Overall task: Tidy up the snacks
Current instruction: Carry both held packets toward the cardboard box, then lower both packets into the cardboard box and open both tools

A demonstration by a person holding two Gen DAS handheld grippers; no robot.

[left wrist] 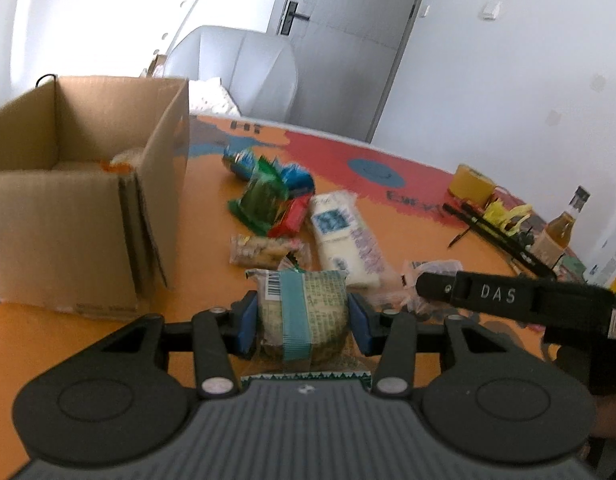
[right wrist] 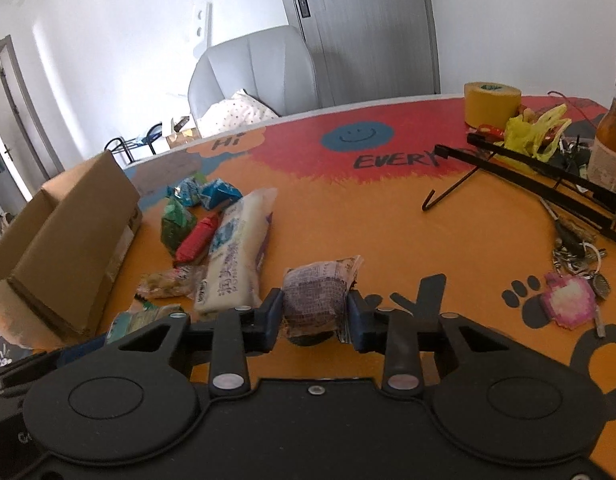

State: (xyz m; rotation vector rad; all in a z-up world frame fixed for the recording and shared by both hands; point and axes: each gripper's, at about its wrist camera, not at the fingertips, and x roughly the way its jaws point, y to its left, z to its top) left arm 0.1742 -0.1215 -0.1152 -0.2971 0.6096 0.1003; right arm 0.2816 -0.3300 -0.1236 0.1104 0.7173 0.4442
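My left gripper (left wrist: 302, 322) is shut on a clear snack packet with a teal stripe (left wrist: 300, 312), held above the orange table to the right of the open cardboard box (left wrist: 80, 216). My right gripper (right wrist: 314, 314) is shut on a clear packet with purple print (right wrist: 318, 292), just above the table. Loose snacks lie between them: a long white packet (left wrist: 342, 232) (right wrist: 236, 256), a green packet (left wrist: 260, 196) (right wrist: 176, 224), a red one (left wrist: 290, 216) (right wrist: 196, 238), blue ones (left wrist: 296, 178) (right wrist: 212, 194) and a beige one (left wrist: 268, 250) (right wrist: 168, 282).
The box (right wrist: 64, 248) holds something pale and orange (left wrist: 124, 160). At the right stand a yellow tape roll (right wrist: 492, 104), a black wire rack (right wrist: 548, 176), a yellow bag (right wrist: 536, 128), a brown bottle (right wrist: 612, 136) and keys (right wrist: 576, 272). A grey chair (right wrist: 260, 72) stands behind the table.
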